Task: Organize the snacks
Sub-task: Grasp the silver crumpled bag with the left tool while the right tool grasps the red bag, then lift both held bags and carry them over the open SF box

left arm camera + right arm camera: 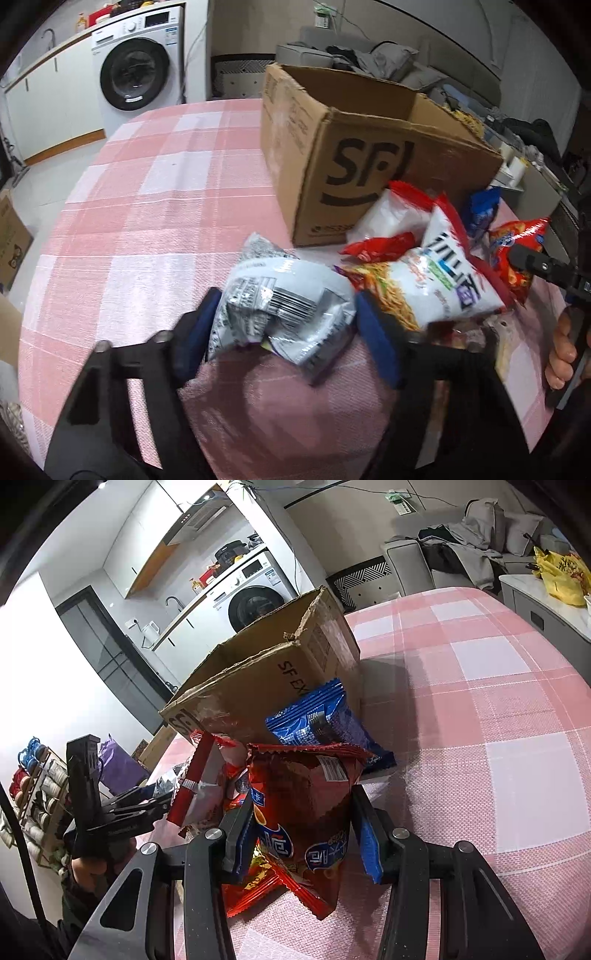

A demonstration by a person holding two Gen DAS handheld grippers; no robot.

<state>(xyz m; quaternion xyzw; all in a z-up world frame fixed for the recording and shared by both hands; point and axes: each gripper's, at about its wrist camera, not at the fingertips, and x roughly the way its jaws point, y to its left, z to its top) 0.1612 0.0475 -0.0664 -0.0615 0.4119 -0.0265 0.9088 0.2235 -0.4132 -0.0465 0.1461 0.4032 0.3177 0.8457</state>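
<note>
Crinkled silver packet (280, 310) between left jaws; glossy red bag (306, 812) between right jaws.

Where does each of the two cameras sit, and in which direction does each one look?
Left wrist: sits on the left gripper, looking along its fingers at a silver snack bag between them, with the cardboard box behind; the other hand shows at the right edge.
Right wrist: sits on the right gripper, looking at a red snack bag between its fingers; the left gripper shows at the left.
Shared: the box, the pink checked tablecloth and the washing machine.
</note>
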